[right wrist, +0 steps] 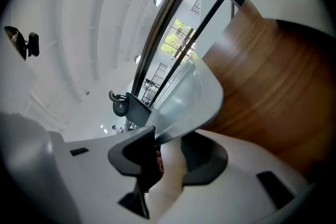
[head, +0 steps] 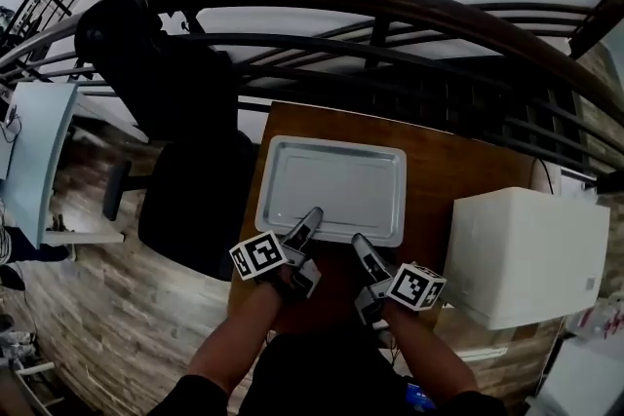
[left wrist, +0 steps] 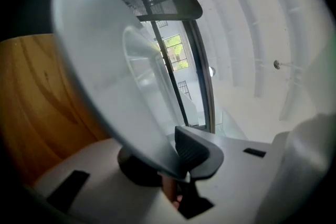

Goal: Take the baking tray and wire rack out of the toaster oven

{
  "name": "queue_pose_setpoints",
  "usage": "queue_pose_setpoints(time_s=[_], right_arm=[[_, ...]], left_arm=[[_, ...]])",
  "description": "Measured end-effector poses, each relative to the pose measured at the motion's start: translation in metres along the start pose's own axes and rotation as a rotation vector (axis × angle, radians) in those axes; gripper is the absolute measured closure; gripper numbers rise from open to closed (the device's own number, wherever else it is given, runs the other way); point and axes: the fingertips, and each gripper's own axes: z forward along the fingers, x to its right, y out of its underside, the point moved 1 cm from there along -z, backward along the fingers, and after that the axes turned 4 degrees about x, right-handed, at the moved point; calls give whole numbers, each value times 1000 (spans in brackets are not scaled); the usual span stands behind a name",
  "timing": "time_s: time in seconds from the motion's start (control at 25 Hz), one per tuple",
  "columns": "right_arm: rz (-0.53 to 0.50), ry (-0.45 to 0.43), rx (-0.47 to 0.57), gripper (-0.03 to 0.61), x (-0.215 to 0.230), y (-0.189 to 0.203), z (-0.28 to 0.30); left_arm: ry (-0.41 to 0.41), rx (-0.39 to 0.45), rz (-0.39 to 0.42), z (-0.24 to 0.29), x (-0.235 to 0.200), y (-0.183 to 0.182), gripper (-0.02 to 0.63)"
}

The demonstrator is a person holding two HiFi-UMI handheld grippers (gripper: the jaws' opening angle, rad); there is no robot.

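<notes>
The left gripper [head: 310,219] and right gripper [head: 360,245] each pinched the near rim of the shallow silver metal baking tray [head: 331,180], likely to hold it level at the brown wooden desk [head: 458,166]'s near edge.

I see baking tray [head: 331,185] covering middle of table [head: 439,170], my left gripper [head: 310,217] and right gripper [head: 359,244] clamped on its near rim. Bare wood right of tray, between it and white box [head: 526,253]: narrow lane, passable. Box blocks table's right end. Black office chair [head: 180,141] just beside left edge, blocks that side. Railing [head: 390,15] bars close off far edge. Small bare patch between my grippers.
</notes>
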Motion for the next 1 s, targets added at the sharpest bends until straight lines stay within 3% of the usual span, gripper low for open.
queue_pose_setpoints(time_s=[0.24, 0.6, 1.0], right_arm=[[50, 53, -8, 422, -4, -29, 28], [69, 78, 4, 423, 20, -47, 51], [120, 89, 58, 434, 30, -70, 73]], left_arm=[[-34, -45, -30, 34, 3, -27, 540], [-42, -51, -49, 69, -15, -34, 536], [-64, -130, 3, 102, -15, -52, 526]])
